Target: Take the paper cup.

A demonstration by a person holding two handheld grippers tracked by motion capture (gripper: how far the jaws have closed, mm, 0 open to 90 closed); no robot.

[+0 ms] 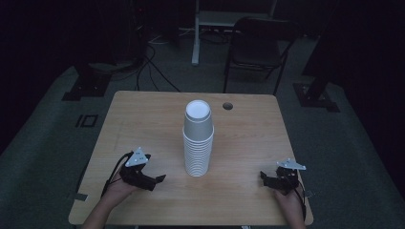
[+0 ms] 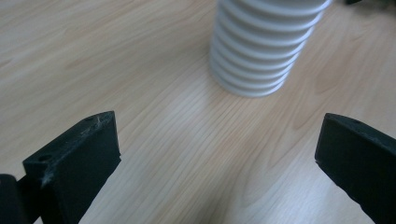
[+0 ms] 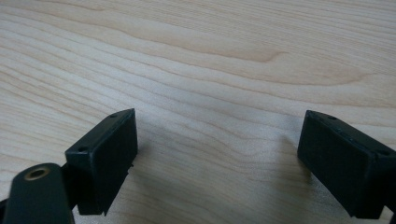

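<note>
Ribbed white paper-cup stack (image 1: 198,143) upright on pale woodgrain table (image 1: 248,138)

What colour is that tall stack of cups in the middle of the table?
White. The stack of cups shows it best in the left gripper view, close up in good light.

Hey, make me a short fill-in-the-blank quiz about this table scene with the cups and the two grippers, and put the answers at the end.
1. The stack of paper cups stands upside down near the ____ of the table.
2. The left gripper has its jaws ____, with nothing between them.
3. The right gripper looks down at bare ____ tabletop.
4. The cups are ____ in colour.

Answers: middle; open; wooden; white
</note>
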